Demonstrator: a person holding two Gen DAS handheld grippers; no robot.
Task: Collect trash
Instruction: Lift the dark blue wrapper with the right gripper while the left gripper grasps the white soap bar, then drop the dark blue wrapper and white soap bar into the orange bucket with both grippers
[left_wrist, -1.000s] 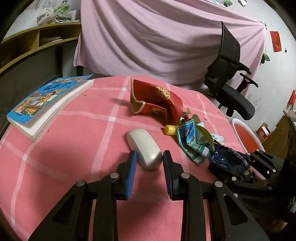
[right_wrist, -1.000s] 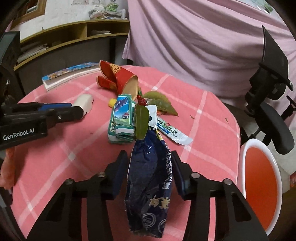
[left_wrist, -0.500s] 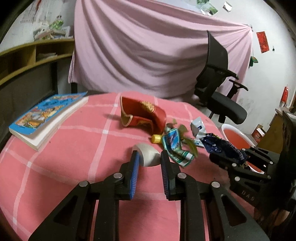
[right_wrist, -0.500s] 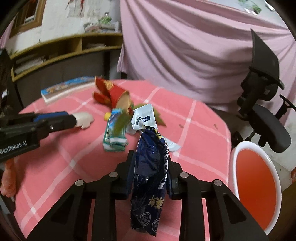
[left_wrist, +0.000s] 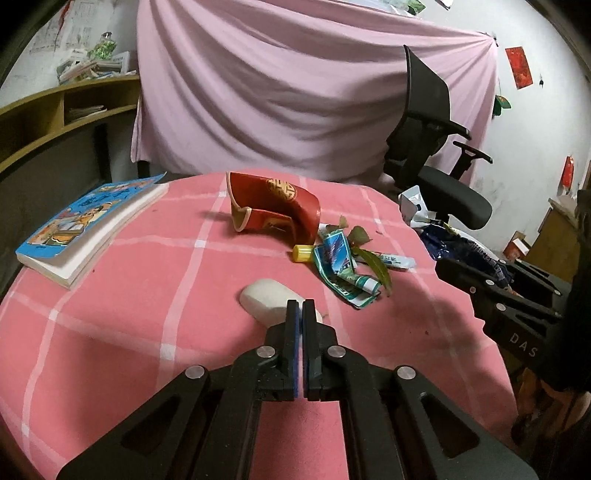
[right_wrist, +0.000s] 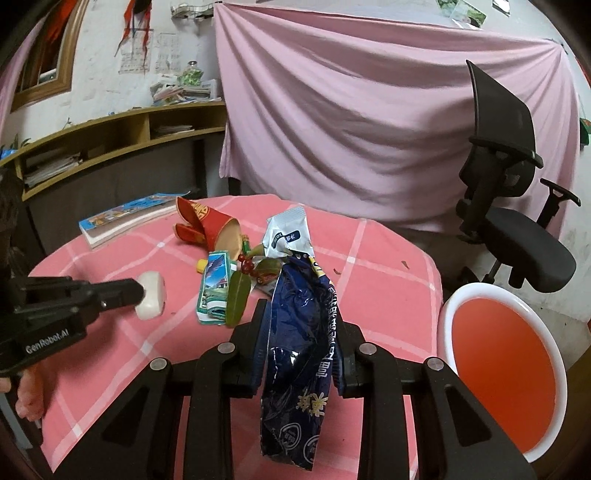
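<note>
Pink checked cloth covers the surface (left_wrist: 110, 332). Beside the white oval case (left_wrist: 266, 297), the left tool (left_wrist: 302, 308) angles down, having just closed on nothing. Right of the case, the right tool (right_wrist: 299, 325) tilts down, clamping a dark blue wrapper (right_wrist: 303, 354) lifted near the red bin (right_wrist: 506, 373).

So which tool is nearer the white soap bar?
Left. The left tool is shut with its tips right at the soap bar. The right tool is off beside it, holding the blue wrapper.

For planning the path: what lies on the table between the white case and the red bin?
In the right wrist view, between white case and red bin: green wrapper, leaf, held blue bag.
</note>
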